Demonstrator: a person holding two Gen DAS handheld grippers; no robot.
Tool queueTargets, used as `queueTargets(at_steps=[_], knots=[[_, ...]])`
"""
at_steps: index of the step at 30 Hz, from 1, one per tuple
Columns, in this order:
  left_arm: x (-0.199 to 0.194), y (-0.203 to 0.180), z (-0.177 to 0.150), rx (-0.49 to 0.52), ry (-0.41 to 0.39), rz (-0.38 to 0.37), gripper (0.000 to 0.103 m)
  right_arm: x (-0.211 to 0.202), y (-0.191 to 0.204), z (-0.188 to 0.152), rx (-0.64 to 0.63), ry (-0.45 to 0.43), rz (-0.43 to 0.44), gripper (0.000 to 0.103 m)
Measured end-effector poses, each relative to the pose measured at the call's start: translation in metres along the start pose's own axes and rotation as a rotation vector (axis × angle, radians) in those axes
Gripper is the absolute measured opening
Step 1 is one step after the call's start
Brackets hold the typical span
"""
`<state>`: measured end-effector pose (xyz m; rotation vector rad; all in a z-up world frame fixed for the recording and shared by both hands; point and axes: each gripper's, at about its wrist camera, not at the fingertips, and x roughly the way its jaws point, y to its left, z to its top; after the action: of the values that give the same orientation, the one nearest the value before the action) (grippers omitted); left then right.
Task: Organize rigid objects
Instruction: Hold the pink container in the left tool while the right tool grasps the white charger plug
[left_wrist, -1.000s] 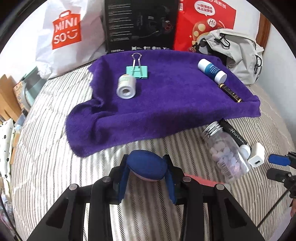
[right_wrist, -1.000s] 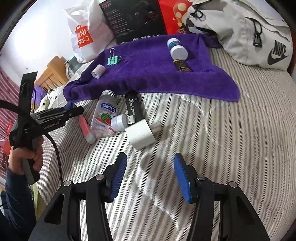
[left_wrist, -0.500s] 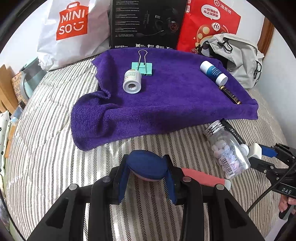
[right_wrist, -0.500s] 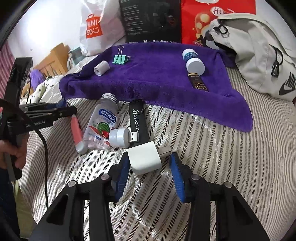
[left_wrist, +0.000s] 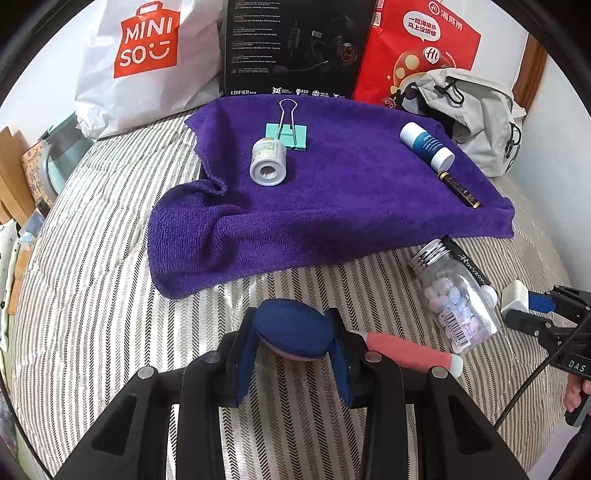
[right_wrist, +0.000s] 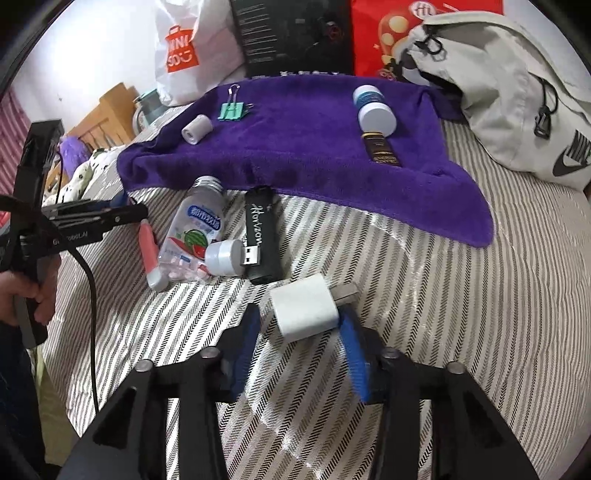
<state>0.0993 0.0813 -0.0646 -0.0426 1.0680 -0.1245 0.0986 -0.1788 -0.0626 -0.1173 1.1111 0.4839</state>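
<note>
My left gripper (left_wrist: 293, 332) is shut on a blue oval object (left_wrist: 291, 325) with a pink underside, held above the striped bedding in front of the purple towel (left_wrist: 332, 206). On the towel lie a green binder clip (left_wrist: 288, 133), a white roll (left_wrist: 267, 162), a white-and-blue bottle (left_wrist: 426, 144) and a black-and-gold pen (left_wrist: 458, 190). My right gripper (right_wrist: 301, 332) is open, its fingers on either side of a white charger (right_wrist: 306, 308); a strip of bedding shows at the left finger. A candy bottle (right_wrist: 197, 232), a black "Horizon" stick (right_wrist: 260, 236), a white-capped USB plug (right_wrist: 229, 256) and a red tube (right_wrist: 149, 251) lie just beyond.
A grey backpack (right_wrist: 517, 92) sits at the back right. A white Miniso bag (left_wrist: 147, 62), a black box (left_wrist: 291, 48) and a red bag (left_wrist: 413, 48) stand behind the towel. A hand (right_wrist: 22, 295) holds the left gripper handle. Wooden furniture (right_wrist: 107, 118) stands off the bed's left side.
My right gripper has moved forward until the white charger sits between its fingers, and the jaws have narrowed slightly. The left gripper has moved closer to the towel, still holding the blue object.
</note>
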Motion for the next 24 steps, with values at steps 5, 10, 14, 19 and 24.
queueTargets(at_steps=[5, 10, 14, 19, 24], knots=[[0.0, 0.0, 0.0, 0.002, 0.0, 0.0, 0.034, 0.0, 0.002, -0.005, -0.055, 0.022, -0.115, 0.066], [0.0, -0.001, 0.0, 0.008, 0.0, 0.004, 0.034, 0.002, -0.013, -0.002, -0.049, -0.018, -0.094, 0.068], [0.001, -0.002, 0.001, 0.007, 0.002, 0.007, 0.034, 0.008, -0.009, 0.004, -0.096, -0.046, -0.098, 0.067], [0.001, -0.002, 0.002, 0.004, 0.004, 0.006, 0.034, 0.008, -0.006, 0.003, -0.05, -0.07, -0.107, 0.056], [0.002, -0.003, 0.002, 0.008, 0.003, 0.02, 0.034, 0.004, -0.006, -0.001, 0.003, -0.092, -0.108, 0.044]])
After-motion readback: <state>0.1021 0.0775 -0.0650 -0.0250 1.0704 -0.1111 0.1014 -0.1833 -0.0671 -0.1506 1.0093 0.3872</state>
